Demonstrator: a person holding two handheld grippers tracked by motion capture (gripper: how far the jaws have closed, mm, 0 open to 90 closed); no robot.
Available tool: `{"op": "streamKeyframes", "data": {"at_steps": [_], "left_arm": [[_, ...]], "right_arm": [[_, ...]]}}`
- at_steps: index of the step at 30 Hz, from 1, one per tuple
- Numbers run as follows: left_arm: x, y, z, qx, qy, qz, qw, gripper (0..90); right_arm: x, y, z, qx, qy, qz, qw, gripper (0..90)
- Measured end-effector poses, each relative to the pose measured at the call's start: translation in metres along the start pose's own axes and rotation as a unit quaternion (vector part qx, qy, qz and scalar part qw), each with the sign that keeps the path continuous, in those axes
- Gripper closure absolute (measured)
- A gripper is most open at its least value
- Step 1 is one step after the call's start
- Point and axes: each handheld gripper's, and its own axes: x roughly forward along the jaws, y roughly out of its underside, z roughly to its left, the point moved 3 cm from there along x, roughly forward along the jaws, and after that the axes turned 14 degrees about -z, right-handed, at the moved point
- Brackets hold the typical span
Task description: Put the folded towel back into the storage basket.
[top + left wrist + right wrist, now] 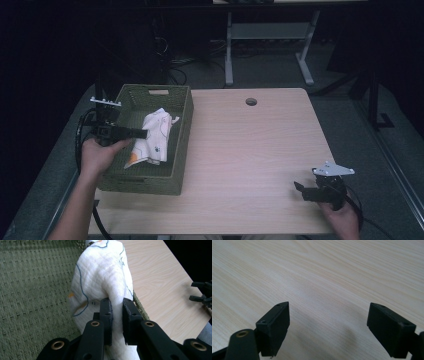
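Observation:
A white cloth (153, 136) with blue lines and orange spots lies bunched in the green woven basket (183, 105) at the table's left. My left gripper (143, 133) reaches over the basket from its left side and is shut on a fold of the cloth (102, 277); the jaws pinch the fabric between them (117, 310). My right gripper (300, 190) rests low over the wooden table near its front right corner, jaws wide apart (328, 327) with bare tabletop between them.
The light wooden table (250, 145) has a round cable hole (251, 101) near its far edge. The basket's woven floor (32, 290) lies under the cloth. Desk legs and cables stand on the dark floor beyond the table.

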Motion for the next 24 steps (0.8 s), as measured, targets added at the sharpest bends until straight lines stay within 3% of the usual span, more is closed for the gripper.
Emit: {"op": "streamKeyframes", "data": {"at_steps": [14,18,20,22,24], "left_arm": [[0.017,0.007,0.024,0.011,-0.007,0.033,0.9994,80.3],[0.021,0.008,0.025,0.029,-0.006,0.048,0.9984,80.4],[0.023,0.005,0.025,0.053,-0.001,0.05,0.9973,80.4],[0.027,0.001,0.031,0.083,-0.027,0.058,0.9945,74.6],[0.031,0.0,0.038,0.075,-0.051,0.064,0.9938,61.2]], "right_arm": [[0.003,0.0,0.002,-0.005,-0.003,0.005,1.0,18.0],[0.003,0.001,0.002,-0.005,-0.002,0.007,1.0,18.0],[0.003,0.001,0.002,-0.003,-0.003,0.006,1.0,18.0],[0.003,0.002,0.001,-0.002,-0.003,0.01,0.9999,18.0],[0.003,0.003,0.001,-0.001,-0.002,0.011,0.9999,18.0]]}}
